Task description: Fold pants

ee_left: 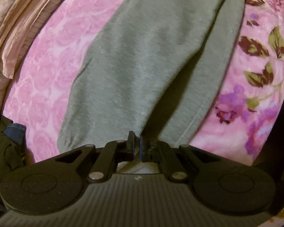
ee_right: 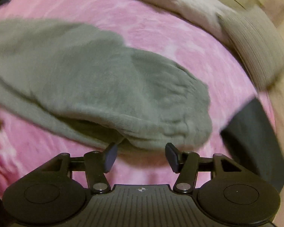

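Grey fleece pants (ee_left: 138,56) lie lengthwise on a pink floral blanket (ee_left: 53,60). My left gripper (ee_left: 137,141) is shut on the near corner of the pants' top layer, which rises off the lower layer and casts a dark shadow on it. In the right wrist view the gathered, ribbed end of the pants (ee_right: 96,79) lies across the blanket (ee_right: 161,24). My right gripper (ee_right: 141,155) stands open just short of that ribbed edge, its blue pads (ee_right: 110,157) wide apart with only blanket between them.
Crumpled beige fabric (ee_left: 15,24) lies along the blanket's far left edge. Dark clothing and a bit of blue denim (ee_left: 15,134) sit at the near left. A ribbed grey pillow (ee_right: 255,53) and a dark object (ee_right: 255,132) lie to the right.
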### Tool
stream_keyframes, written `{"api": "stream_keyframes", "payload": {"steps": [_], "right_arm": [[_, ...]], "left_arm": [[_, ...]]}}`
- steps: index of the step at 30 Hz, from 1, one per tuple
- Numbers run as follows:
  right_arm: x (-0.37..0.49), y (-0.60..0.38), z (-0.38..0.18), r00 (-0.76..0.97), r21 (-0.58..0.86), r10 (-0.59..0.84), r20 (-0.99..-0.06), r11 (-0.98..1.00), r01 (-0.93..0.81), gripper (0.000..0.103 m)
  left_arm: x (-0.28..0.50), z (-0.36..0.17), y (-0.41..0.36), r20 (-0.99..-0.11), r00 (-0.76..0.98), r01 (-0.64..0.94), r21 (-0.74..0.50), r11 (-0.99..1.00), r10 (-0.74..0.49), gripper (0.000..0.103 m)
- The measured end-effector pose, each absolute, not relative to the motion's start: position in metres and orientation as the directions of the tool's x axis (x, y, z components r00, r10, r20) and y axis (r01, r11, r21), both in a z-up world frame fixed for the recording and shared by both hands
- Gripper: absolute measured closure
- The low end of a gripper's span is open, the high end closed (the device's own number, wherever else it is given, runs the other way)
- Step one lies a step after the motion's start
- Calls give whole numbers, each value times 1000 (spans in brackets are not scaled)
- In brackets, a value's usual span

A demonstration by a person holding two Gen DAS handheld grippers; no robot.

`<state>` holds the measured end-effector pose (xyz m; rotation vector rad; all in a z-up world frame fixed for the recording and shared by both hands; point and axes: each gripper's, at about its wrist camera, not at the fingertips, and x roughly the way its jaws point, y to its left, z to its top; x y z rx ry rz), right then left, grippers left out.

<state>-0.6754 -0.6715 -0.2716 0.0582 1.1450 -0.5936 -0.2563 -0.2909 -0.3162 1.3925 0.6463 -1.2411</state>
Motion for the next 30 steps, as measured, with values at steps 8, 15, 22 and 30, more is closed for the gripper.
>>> {"api": "stream_keyframes", "payload": {"steps": [8,15,22,30], "right_arm": [[-720,-762,-282,438,322,-386,-812,330,887,48],[-725,-803,-253,493,413,-398,-774,272,869,81],[-733,-803,-283,424,315,-370,-827,321,893,80],[-727,-769,-264,332,193,-397,-856,351,916,54]], "left_arm": [[-254,-305,-296,-915,319,886,380,-266,-245,101],[-251,-258,-299,-875,377,876,443,-188,-305,101],[-278,-282,-276,-906,362,877,411,-249,-221,101],[-284,-307,-263,-929,334,907,363,-215,-159,94]]}}
